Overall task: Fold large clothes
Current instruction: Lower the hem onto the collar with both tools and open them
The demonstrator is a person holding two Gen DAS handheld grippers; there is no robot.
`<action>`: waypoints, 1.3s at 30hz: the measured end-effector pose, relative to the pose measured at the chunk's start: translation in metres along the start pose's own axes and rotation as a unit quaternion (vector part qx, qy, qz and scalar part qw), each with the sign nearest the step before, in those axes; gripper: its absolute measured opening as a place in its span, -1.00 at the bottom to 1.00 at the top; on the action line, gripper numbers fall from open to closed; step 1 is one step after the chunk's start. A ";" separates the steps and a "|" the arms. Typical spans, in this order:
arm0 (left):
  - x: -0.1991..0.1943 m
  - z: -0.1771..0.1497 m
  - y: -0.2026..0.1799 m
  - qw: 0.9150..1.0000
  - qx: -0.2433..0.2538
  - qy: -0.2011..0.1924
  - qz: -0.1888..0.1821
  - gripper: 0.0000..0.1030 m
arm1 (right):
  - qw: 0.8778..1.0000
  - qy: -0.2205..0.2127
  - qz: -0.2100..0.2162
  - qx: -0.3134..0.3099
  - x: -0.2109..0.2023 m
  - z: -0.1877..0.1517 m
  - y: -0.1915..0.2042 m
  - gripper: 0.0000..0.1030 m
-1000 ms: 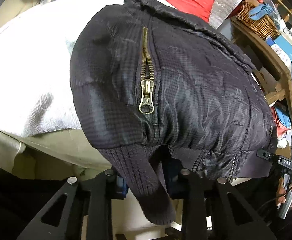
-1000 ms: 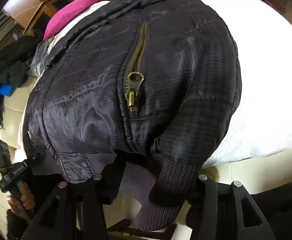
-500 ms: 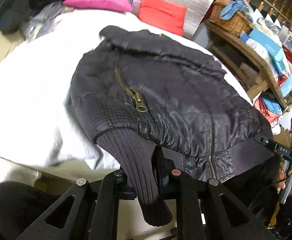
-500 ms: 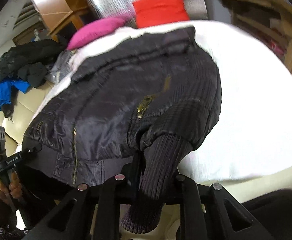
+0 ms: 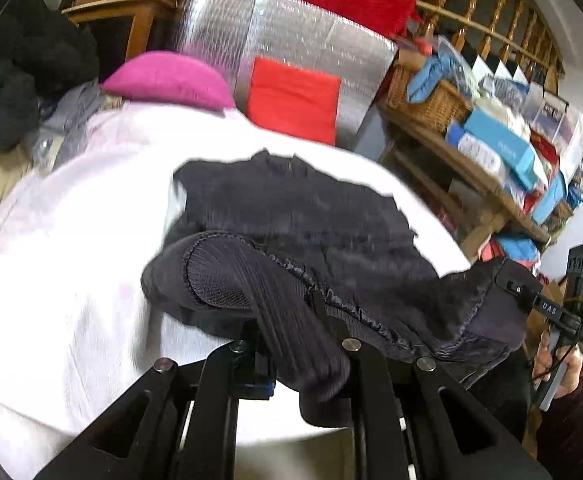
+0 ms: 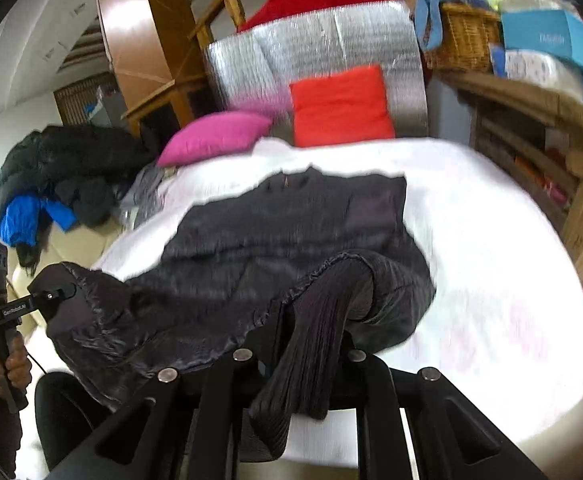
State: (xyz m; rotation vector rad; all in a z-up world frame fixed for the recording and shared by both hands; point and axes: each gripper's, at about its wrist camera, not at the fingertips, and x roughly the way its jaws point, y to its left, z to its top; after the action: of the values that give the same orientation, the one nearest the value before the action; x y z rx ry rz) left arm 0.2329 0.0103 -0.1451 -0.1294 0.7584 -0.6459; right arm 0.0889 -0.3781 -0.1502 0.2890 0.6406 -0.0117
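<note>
- On the white blanket (image 5: pixel 71 280) covering the bed: dark jacket (image 5: pixel 291 216) lies spread, collar end toward the pink pillow (image 5: pixel 167 80) and red cushion (image 5: pixel 293 98), hem end lifted off the near edge.
- Left gripper (image 5: pixel 295 344): closed down on 1 ribbed cuff (image 5: pixel 287 320) and the hem corner by it; knit bunches between the fingers and droops over them.
- Right gripper (image 6: pixel 303 352): same deal on the other side, pinched on its own ribbed cuff (image 6: pixel 319 320) w/ hem fabric draped to its left.
- Each wrist view shows the other tool at the far hem corner, so both corners are up and the hem hangs slack between them. Frames are motion-blurred, so exactly how much fabric sits in each pinch is hard to say.
- Step in hand, my read: bottom-to-top fold; hem and sleeve ends raised, approx ready to carry toward the collar.
- Next move needs: both grippers travelling fwd at matched height and pace, hem kept taut enough not to sag, then lowered flat near the collar before letting go.
- Risk: uneven pace skews the fold.
</note>
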 end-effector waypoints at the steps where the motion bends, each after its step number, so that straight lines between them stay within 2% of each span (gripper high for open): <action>1: 0.001 0.007 0.001 1.000 0.000 -0.006 0.001 -0.71 | 1.000 -0.008 -0.001 0.002 0.001 0.007 0.001 -0.71; 8: 0.017 0.065 0.007 0.999 0.001 -0.043 0.004 -0.72 | 0.998 -0.056 -0.014 0.004 0.024 0.060 -0.001 -0.71; 19: 0.080 0.152 0.028 0.998 0.000 -0.050 0.028 -0.72 | 0.995 -0.092 -0.039 -0.001 0.092 0.153 -0.019 -0.73; 28: 0.144 0.207 0.044 0.998 -0.006 -0.039 0.050 -0.74 | 0.994 -0.096 -0.054 -0.008 0.166 0.206 -0.029 -0.76; 35: 0.193 0.246 0.056 0.997 -0.002 -0.035 0.075 -0.80 | 0.993 -0.090 -0.071 0.004 0.223 0.230 -0.046 -0.77; 39: 0.228 0.255 0.060 0.995 0.003 -0.020 0.093 -0.81 | 0.994 -0.072 -0.084 0.010 0.263 0.238 -0.061 -0.78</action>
State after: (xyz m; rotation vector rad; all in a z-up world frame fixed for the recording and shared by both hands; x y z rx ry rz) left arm 0.5589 -0.1050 -0.1161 -0.0653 0.7210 -0.4672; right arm 0.4333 -0.4800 -0.1399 0.2510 0.5194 -0.1989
